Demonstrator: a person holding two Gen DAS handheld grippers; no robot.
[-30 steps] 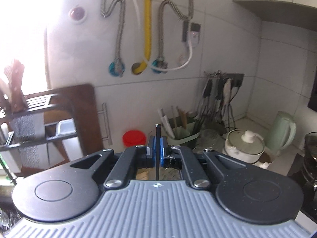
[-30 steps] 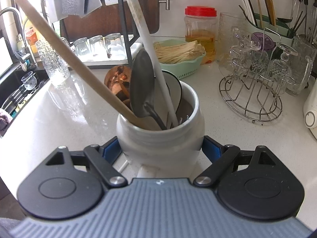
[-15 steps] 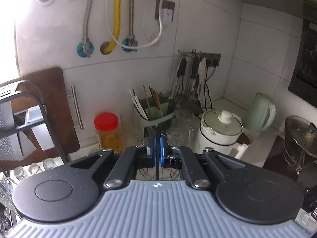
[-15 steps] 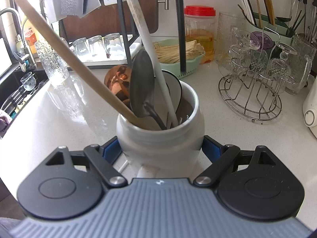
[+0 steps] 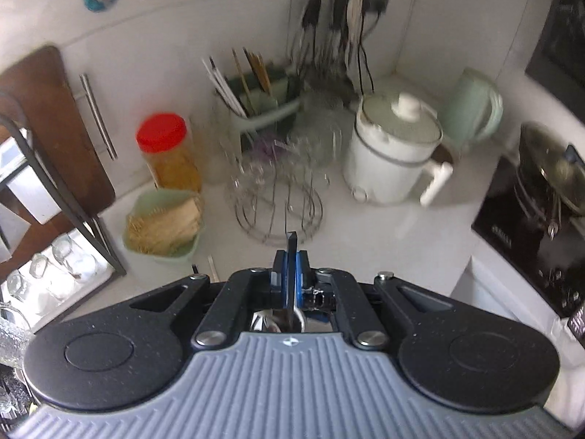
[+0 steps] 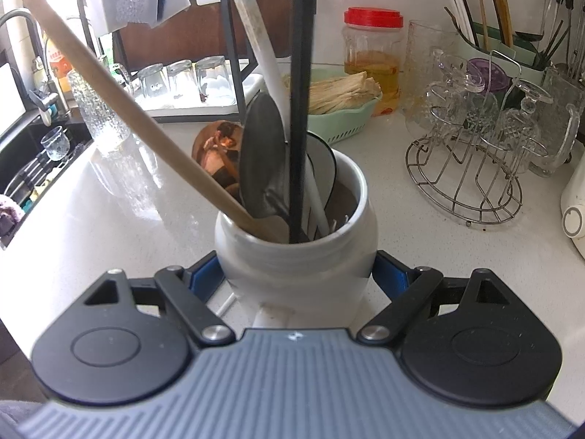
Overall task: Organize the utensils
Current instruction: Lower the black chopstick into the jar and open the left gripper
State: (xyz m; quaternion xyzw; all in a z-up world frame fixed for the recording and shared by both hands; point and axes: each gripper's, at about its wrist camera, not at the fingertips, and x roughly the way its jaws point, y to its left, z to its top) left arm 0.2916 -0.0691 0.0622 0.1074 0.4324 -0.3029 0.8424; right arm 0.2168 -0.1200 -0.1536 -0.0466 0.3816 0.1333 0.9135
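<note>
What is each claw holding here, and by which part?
Left claw pinches a thin black utensil handle near its top end. Right claw clasps the white ceramic utensil crock around its lower body.

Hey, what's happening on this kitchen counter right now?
A person is sorting utensils with a hand-held gripper in each hand. The right gripper is clamped around a white crock on the counter, steadying it. The crock already holds a wooden spoon, a white-handled utensil and a dark ladle. The left gripper is shut on a thin black handle, whose lower end is already inside the crock.
</note>
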